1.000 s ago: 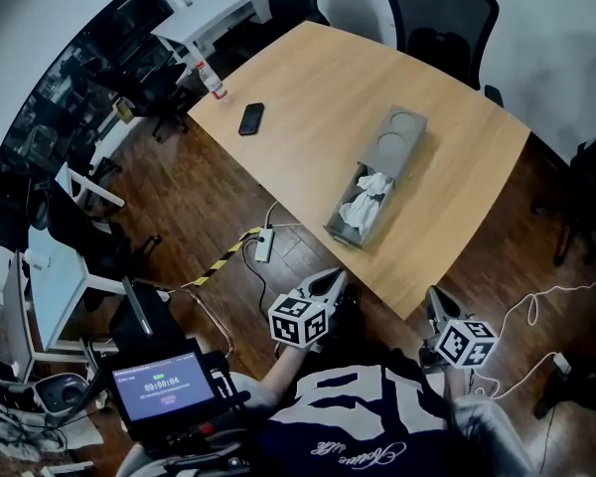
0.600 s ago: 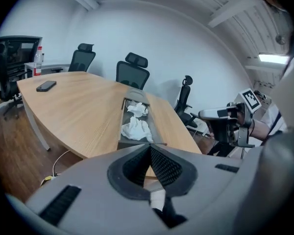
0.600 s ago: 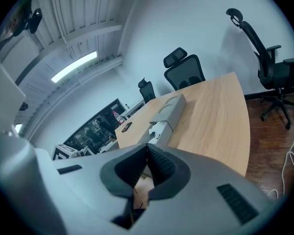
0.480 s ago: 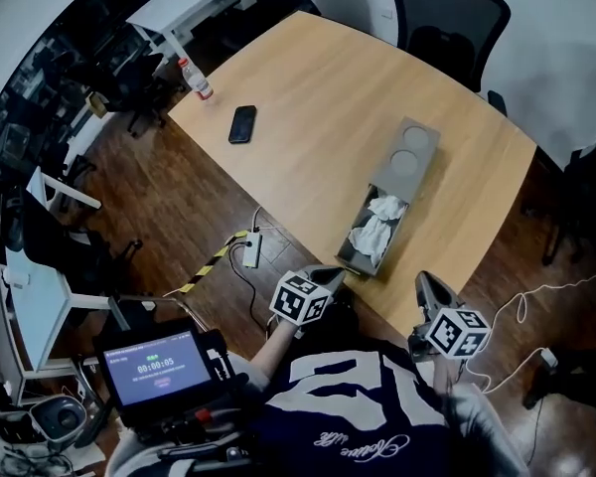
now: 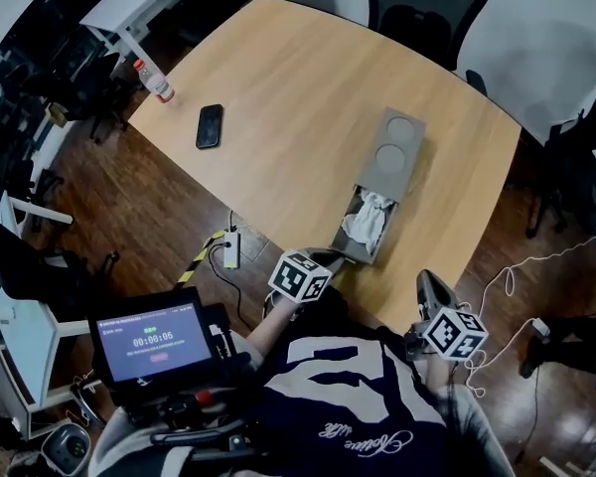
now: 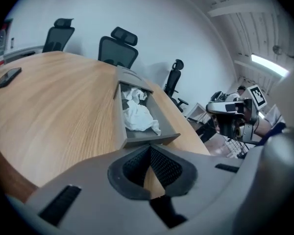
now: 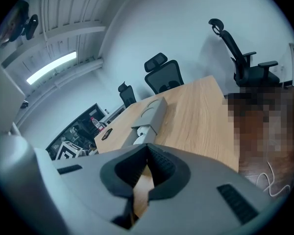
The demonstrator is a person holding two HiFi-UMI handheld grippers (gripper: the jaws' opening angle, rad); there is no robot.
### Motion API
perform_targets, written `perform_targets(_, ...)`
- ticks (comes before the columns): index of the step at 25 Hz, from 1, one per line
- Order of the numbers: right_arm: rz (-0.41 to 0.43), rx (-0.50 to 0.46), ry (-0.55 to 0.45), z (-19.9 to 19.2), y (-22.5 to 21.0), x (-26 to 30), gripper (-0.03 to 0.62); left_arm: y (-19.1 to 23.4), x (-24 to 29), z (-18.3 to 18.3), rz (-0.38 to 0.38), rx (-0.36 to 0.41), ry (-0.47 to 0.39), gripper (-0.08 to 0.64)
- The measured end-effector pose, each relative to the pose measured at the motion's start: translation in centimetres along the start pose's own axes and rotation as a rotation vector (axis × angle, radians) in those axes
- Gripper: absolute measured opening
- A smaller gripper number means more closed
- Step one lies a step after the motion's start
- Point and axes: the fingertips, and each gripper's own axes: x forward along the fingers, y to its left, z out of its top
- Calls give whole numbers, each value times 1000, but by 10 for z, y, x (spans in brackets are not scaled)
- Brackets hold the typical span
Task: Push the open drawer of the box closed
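Note:
A long grey box (image 5: pixel 395 150) lies on the wooden table (image 5: pixel 278 97), with its drawer (image 5: pixel 352 249) pulled out toward me and a crumpled white cloth (image 5: pixel 368 217) inside. In the left gripper view the drawer front (image 6: pixel 149 138) stands just beyond my left gripper (image 6: pixel 150 150), whose jaws are shut and hold nothing. In the head view the left gripper (image 5: pixel 328 258) sits at the table's near edge, just short of the drawer. My right gripper (image 7: pixel 147 148) is shut and empty too. It hangs off the table's near right corner (image 5: pixel 429 288) and faces the box (image 7: pixel 154 110).
A black phone (image 5: pixel 209 125) and a red-capped bottle (image 5: pixel 153 80) lie on the table's far left. Office chairs (image 5: pixel 417 8) stand behind the table. Cables and a power strip (image 5: pixel 228 248) lie on the wooden floor. A timer screen (image 5: pixel 151 331) sits at my lower left.
The head view has shifted, so the table sits lower and nearer. My left gripper has moved up close to the drawer front. The right gripper has risen a little with it.

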Motion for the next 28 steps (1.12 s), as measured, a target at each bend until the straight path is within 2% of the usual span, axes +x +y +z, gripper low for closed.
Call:
perform_targets(4, -50, 43, -47, 6, -10, 1, -2, -4, 5, 3, -119, 4, 86, 2)
perform_targets(8, -109, 101, -111, 11, -23, -3, -2, 7, 9, 19, -137, 31, 107, 2)
perform_targets(12, -156, 137, -135, 11, -34, -9, -2, 12, 21, 47, -118, 72, 58, 2)
perform_targets(17, -201, 158, -149, 11, -55, -19, -2, 21, 51, 99, -77, 115, -83, 2)
perform_targets(20, -242, 168, -153, 3, -80, -34, -2, 25, 80, 121, -40, 161, -132, 2)
perform_targets(25, -317, 205, -158, -19, -91, -74, -2, 22, 92, 129, 1, 200, -148, 2)
perform_targets(28, -345, 222, -152, -28, -83, -94, -2, 21, 84, 128, 31, 179, -175, 2)
